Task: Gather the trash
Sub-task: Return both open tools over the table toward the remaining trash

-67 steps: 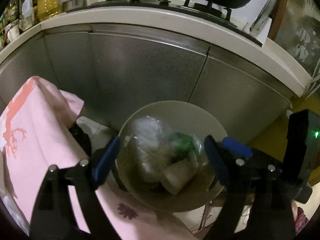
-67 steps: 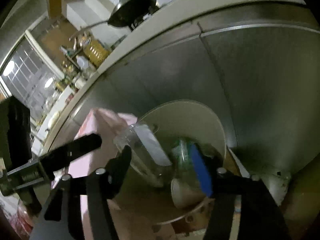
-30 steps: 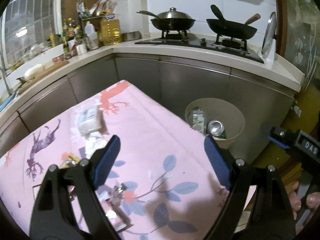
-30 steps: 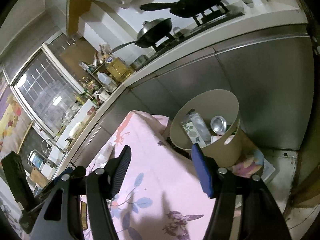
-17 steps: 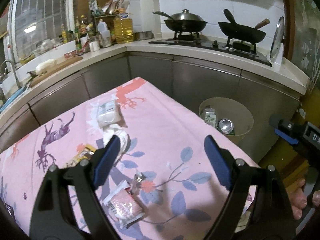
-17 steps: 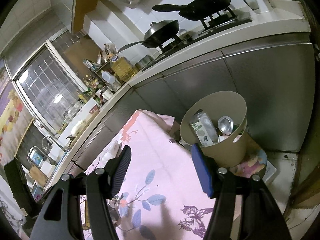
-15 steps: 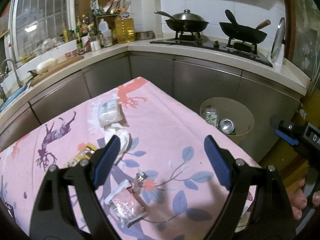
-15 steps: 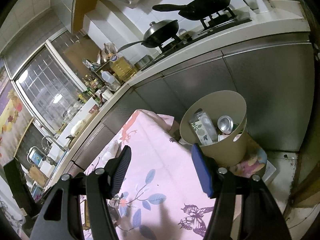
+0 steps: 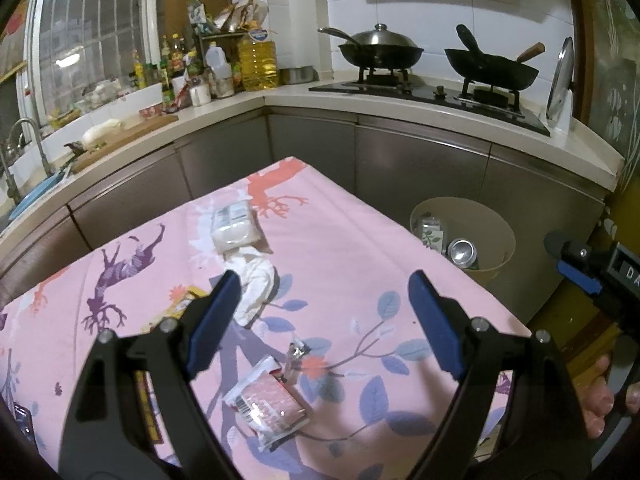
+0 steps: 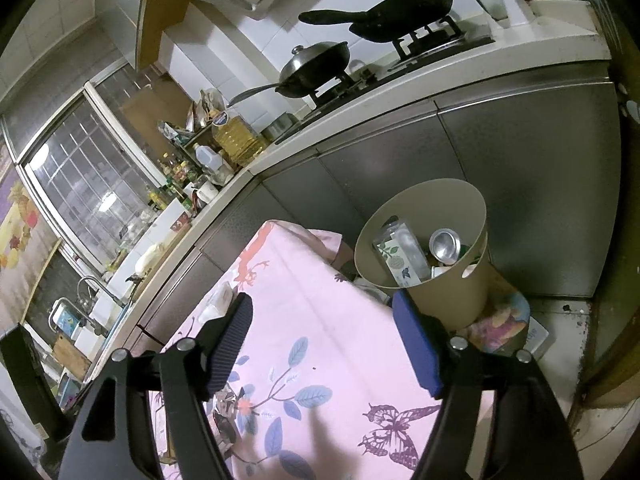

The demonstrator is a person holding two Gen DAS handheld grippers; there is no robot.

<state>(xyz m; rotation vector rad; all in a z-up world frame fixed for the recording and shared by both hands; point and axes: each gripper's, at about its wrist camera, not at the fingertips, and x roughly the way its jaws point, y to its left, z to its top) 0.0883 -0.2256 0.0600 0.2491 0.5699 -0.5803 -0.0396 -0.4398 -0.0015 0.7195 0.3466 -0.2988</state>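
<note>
Trash lies on a pink flowered tablecloth (image 9: 352, 240): a red-and-white wrapper (image 9: 267, 402), a crumpled white tissue (image 9: 256, 280), a white packet (image 9: 234, 226), a yellow wrapper (image 9: 182, 300) and a small foil scrap (image 9: 294, 354). My left gripper (image 9: 320, 324) hovers open above the cloth, nothing between its fingers. A beige bin (image 9: 464, 236) (image 10: 424, 256) stands on the floor past the table's right edge, holding a can (image 10: 444, 246) and a clear bottle (image 10: 400, 258). My right gripper (image 10: 324, 340) hangs over the table near the bin, its jaws opening and empty.
Grey cabinets and a white counter (image 9: 440, 112) with two pans on a stove (image 9: 424, 88) run behind the table. Bottles (image 9: 224, 68) crowd the counter corner; a sink (image 9: 24, 184) is at left. A hand (image 9: 600, 396) holds the right gripper's handle at the right edge.
Both grippers pulled back from the bin, where the right one was shut on a clear bottle. The left view swung onto the table. The right jaws have spread a little wider.
</note>
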